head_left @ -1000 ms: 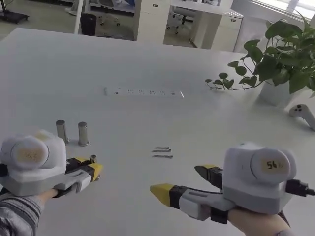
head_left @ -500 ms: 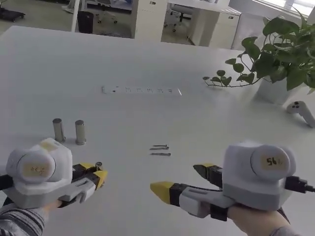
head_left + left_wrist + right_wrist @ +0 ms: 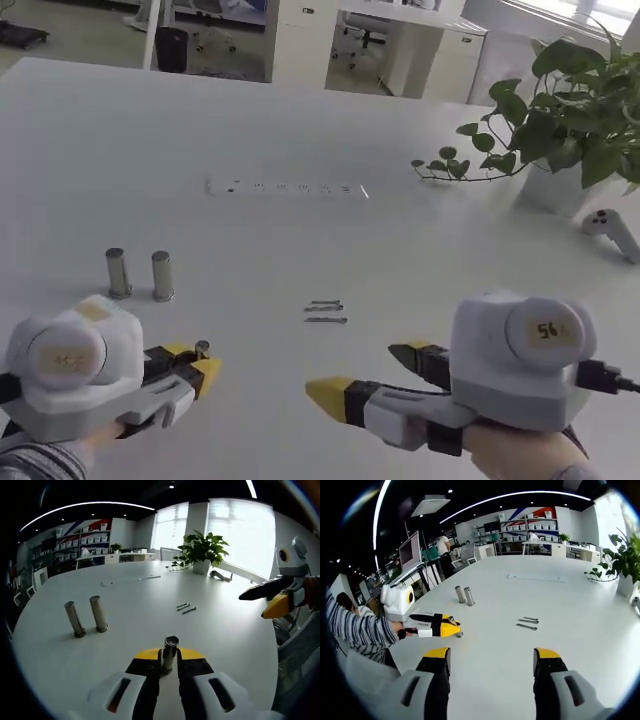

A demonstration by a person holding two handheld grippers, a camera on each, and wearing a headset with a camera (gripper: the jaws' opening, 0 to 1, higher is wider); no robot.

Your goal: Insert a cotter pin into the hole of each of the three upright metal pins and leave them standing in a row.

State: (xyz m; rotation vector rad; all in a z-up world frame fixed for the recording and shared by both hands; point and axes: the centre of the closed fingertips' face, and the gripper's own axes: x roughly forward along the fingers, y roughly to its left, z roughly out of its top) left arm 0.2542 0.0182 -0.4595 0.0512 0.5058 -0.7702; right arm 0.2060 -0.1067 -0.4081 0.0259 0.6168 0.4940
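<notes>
Pinching upright metal pin (image 3: 170, 646), left claw (image 3: 170, 658)

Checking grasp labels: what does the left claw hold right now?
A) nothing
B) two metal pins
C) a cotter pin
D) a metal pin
D: in the left gripper view the left claw is closed on a single upright metal pin, while the cotter pins lie loose on the table.

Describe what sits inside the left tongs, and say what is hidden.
A metal pin stands upright, gripped in the left tongs. Its round top and upper shaft show; its lower part is covered by the jaws.
</notes>
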